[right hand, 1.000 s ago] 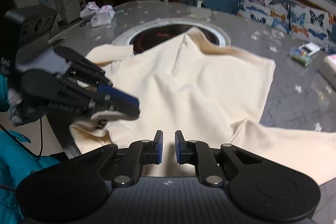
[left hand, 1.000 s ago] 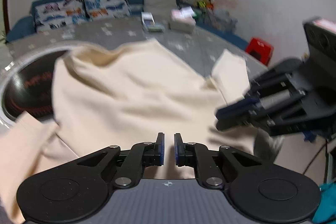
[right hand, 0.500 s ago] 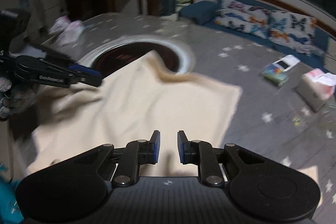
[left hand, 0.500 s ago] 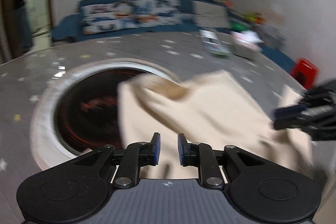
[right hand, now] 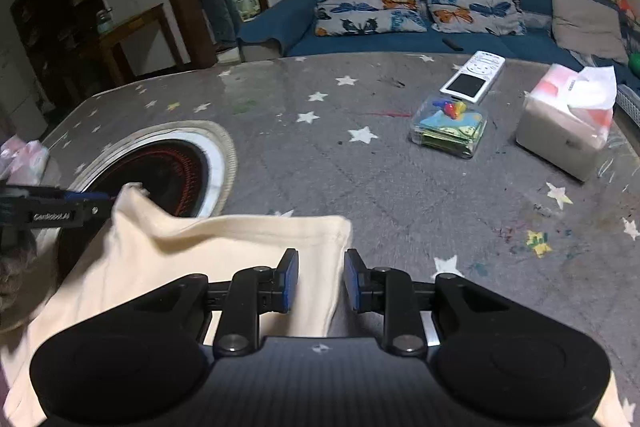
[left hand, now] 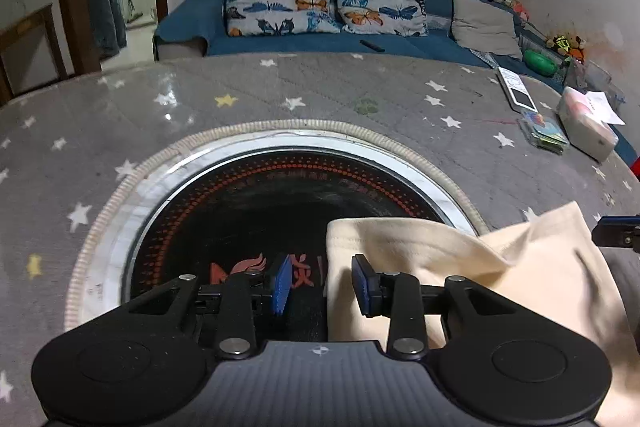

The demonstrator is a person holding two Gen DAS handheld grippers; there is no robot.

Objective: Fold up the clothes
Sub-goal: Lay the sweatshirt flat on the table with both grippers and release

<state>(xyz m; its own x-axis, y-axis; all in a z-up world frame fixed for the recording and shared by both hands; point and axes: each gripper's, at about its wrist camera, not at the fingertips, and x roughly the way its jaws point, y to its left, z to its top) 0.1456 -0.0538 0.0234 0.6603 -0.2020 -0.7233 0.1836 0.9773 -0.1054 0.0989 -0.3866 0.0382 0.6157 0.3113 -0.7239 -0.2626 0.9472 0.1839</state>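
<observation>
A cream garment [left hand: 532, 275] lies on the grey star-patterned table, its far left corner over the black round hob. My left gripper [left hand: 322, 285] is open, its jaws astride the garment's left corner edge, holding nothing. In the right wrist view the same garment [right hand: 208, 251] shows with its far right corner between the jaws of my right gripper [right hand: 318, 279], which is open too. The left gripper's fingers [right hand: 68, 213] show at the garment's left corner; the right gripper's fingertip [left hand: 618, 231] shows at the right edge of the left view.
A round black hob [left hand: 280, 211] with a pale ring is set in the table [left hand: 320, 91]. A remote [right hand: 474, 77], a clear box of coloured items [right hand: 450, 127] and a tissue box [right hand: 568, 119] lie at the far right. A blue sofa with butterfly cushions [left hand: 324, 3] stands behind.
Both grippers have opened from nearly shut. Both have moved forward to the garment's far corners, and the garment now lies lower and flatter in view.
</observation>
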